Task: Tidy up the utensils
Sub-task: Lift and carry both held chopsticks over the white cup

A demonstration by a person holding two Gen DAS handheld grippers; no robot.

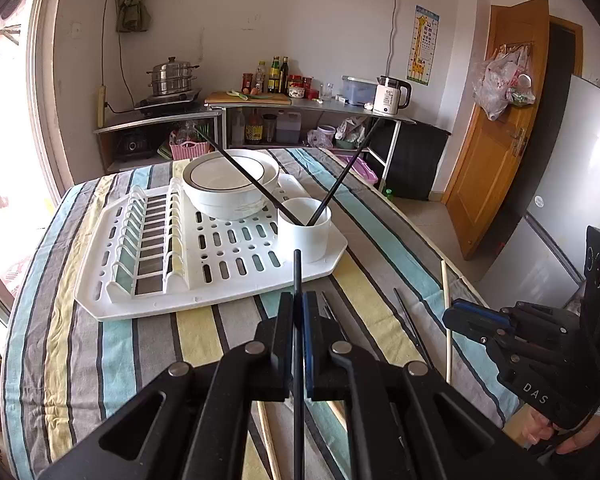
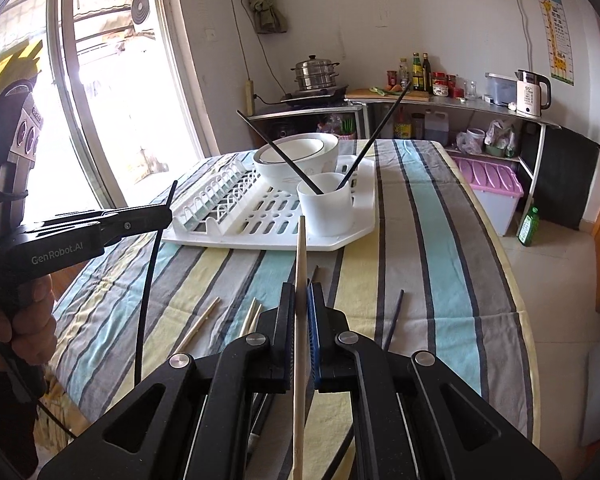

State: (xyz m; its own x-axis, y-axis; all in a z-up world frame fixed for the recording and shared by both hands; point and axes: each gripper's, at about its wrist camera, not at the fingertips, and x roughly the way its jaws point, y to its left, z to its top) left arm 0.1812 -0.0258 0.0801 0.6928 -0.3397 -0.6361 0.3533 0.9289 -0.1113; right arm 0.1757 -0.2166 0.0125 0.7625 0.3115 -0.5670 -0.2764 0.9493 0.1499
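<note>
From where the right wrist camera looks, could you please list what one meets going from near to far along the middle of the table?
Right tongs shut on a pale wooden chopstick → white cylindrical cup holding two black chopsticks → white bowl with dark rim, on the white plastic dish rack → far shelf with steel steamer pot.

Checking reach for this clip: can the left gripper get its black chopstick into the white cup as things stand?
Probably yes. The left gripper is shut on the black chopstick, pointing at the white cup. The cup's mouth is open, with two chopsticks leaning apart.
</note>
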